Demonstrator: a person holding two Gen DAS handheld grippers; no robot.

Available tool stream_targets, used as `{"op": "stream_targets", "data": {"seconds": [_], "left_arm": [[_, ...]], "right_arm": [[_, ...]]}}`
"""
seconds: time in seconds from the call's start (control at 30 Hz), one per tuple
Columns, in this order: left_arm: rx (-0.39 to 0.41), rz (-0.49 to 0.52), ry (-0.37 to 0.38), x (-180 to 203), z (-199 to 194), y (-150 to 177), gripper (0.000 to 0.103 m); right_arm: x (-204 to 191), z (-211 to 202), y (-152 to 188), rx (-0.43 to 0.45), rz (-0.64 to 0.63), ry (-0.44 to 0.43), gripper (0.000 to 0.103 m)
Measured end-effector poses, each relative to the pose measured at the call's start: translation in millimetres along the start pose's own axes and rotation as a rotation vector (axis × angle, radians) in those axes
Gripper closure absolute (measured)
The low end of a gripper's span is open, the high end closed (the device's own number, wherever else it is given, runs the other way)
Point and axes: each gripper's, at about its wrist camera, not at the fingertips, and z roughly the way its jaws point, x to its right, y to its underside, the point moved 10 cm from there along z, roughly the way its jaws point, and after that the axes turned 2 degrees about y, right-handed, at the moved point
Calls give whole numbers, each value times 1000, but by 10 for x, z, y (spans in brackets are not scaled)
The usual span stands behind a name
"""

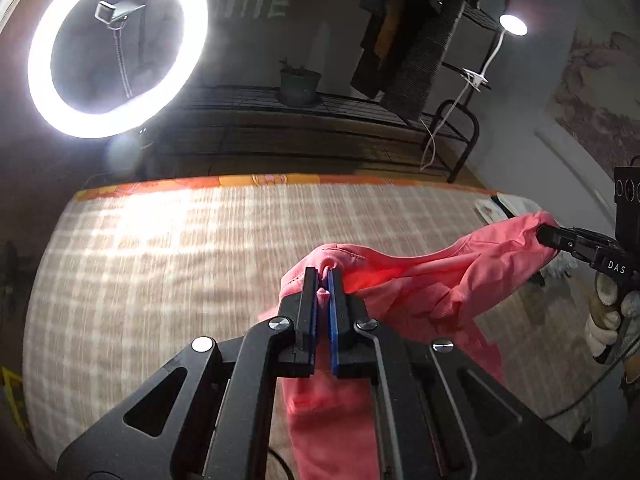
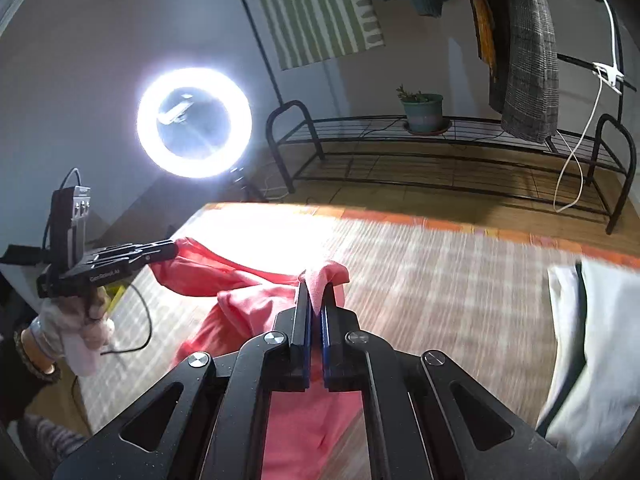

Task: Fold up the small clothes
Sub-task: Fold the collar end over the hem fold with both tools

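Observation:
A small pink garment (image 1: 432,276) hangs stretched between my two grippers above a checked mat (image 1: 160,260). My left gripper (image 1: 323,276) is shut on one corner of it. My right gripper (image 1: 540,234) holds the other corner at the right edge of the left wrist view. In the right wrist view my right gripper (image 2: 316,292) is shut on a pink fold, the garment (image 2: 248,296) sags to the left, and my left gripper (image 2: 174,249) pinches its far end. The rest of the cloth hangs below both grippers.
A folded white and dark cloth (image 2: 592,340) lies on the mat (image 2: 440,280) at the right. A bright ring light (image 2: 195,122) stands beyond the mat's far edge. A black shoe rack (image 2: 440,152) with a potted plant (image 2: 423,112) and hanging clothes (image 2: 524,52) stand behind.

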Motion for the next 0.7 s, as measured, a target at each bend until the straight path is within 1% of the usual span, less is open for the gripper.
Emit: {"op": "stream_targets", "data": {"seconds": [0.13,0.23,0.37,0.43,0.53,0.63,0.7], "left_arm": [[-30,31,-26,99,-250,464,101],[-47,48,-43,111,-388,783,101],[-83,80,-73,65,-457,1242,101],[-116,95,-67,74,-491,1502,101],[-160,164,-84,108,-546,1766,101],[-184,202,-81,133,-702,2009,101],[-183,180,-62,130,-836,2108,99]], "right_arm": [[-197,-191,419,-14,-8,-2,100],[-316,-281,763,-31,-23,13,100],[-466,-361,1121,-51,-84,49,100],[-543,-453,1263,-47,-117,60,100],[-698,-591,1449,-43,-204,67,100],[-761,-691,1741,-124,-310,93,99],[-780,-786,1876,-143,-335,119,99]]}}
